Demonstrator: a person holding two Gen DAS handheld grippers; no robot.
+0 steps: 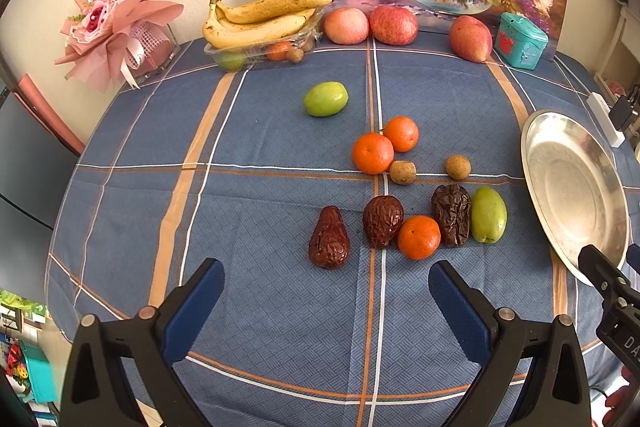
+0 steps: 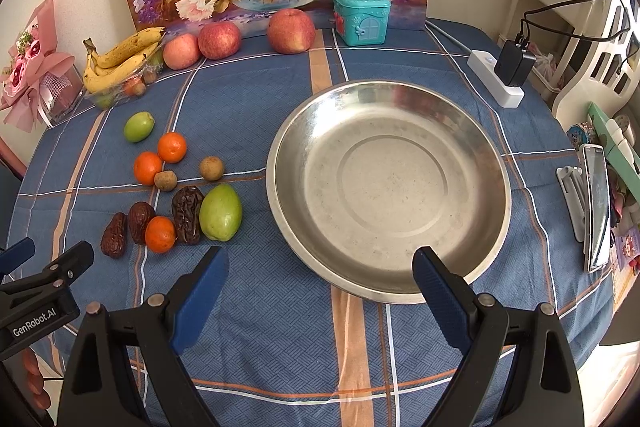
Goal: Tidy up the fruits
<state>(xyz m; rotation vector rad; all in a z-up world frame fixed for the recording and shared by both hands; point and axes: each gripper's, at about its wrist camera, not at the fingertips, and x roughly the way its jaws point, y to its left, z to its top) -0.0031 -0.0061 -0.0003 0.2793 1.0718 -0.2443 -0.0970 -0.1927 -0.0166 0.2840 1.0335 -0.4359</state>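
Evidently, nothing has been gathered yet: the steel plate (image 2: 388, 187) lies bare on the blue checked tablecloth (image 1: 260, 307), set just beside the loose fruit, probably so each piece needs only a short carry. The left gripper (image 1: 326, 293) is held released over the cloth, its jaws spread wide and aimed at the nearest dried red date (image 1: 329, 239), which seems the likeliest first pick. The right gripper (image 2: 320, 287) is likewise released and empty, poised at the plate's near rim. In the cluster, 3 dates, 3 mandarins (image 1: 419, 237), 2 longans (image 1: 403, 172) and a green jujube (image 1: 488, 214) can be counted, several touching; a second green jujube (image 1: 325, 99) sits apart. Bananas (image 1: 256, 19) rest on a clear tray (image 1: 260, 51) by the wall, with 3 apples (image 1: 393, 25) alongside.
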